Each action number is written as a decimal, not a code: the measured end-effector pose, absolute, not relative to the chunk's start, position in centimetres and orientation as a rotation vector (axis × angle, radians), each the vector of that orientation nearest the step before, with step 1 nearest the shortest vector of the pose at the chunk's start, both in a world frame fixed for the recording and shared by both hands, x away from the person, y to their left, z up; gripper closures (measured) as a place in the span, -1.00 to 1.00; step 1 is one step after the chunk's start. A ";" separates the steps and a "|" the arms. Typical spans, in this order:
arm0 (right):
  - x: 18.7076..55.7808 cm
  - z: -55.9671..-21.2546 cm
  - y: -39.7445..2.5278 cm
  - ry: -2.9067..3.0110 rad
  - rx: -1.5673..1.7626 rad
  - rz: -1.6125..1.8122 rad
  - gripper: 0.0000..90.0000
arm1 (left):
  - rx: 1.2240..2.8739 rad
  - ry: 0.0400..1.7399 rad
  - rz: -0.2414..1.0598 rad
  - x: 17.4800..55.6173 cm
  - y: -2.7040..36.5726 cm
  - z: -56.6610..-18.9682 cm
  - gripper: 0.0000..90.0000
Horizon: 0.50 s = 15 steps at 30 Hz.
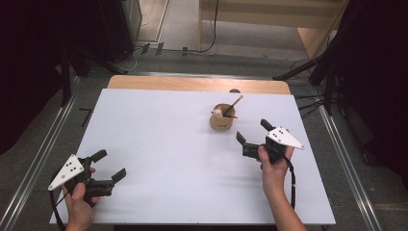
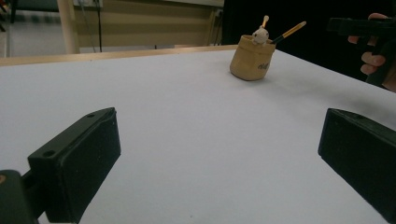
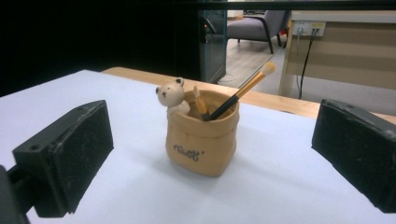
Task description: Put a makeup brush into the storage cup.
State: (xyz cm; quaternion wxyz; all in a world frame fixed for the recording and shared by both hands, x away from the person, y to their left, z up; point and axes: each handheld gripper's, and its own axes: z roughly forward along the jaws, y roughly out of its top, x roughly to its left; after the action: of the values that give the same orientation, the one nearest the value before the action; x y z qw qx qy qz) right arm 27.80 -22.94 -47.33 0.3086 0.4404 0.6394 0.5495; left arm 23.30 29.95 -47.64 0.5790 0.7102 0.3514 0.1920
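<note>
Tan sack-shaped pot (image 3: 201, 140) upright on white surface (image 1: 168, 154), far right part, holding brush (image 3: 240, 91) (leaning, bristles up) plus bear figure (image 3: 172, 95) at rim. Right gripper (image 1: 253, 131) just beside pot, jaws spread, empty. Left gripper (image 1: 109, 165) well apart, jaws spread, empty. Right gripper view reveals lettering on pot.

A white table (image 1: 183, 159) with a bare wooden strip along its far edge carries one thing: a tan sack-shaped pot (image 1: 222, 118) standing upright, with a small bear figure at its rim and a brush leaning out. It sits just ahead of the right gripper (image 1: 254, 132), and well apart from the left gripper (image 1: 110, 164), off toward the far right.
</note>
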 end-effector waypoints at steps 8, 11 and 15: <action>26.1 -47.8 -24.0 1.701 1.163 1.424 -1.00 | 1.663 0.822 0.449 23.3 29.9 -47.6 -1.00; 25.5 -48.1 -24.5 1.708 1.177 1.414 -1.00 | 1.657 0.825 0.444 23.3 29.9 -47.7 -1.00; 24.6 -48.4 -25.1 1.711 1.179 1.417 -1.00 | 1.661 0.829 0.443 23.3 30.0 -47.8 -1.00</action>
State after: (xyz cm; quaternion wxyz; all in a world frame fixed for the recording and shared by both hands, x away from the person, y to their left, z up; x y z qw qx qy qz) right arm 24.59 -25.07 -48.36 0.3080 0.4461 0.6472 0.5359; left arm 23.33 29.99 -47.79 0.5782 0.7100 0.3545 0.1895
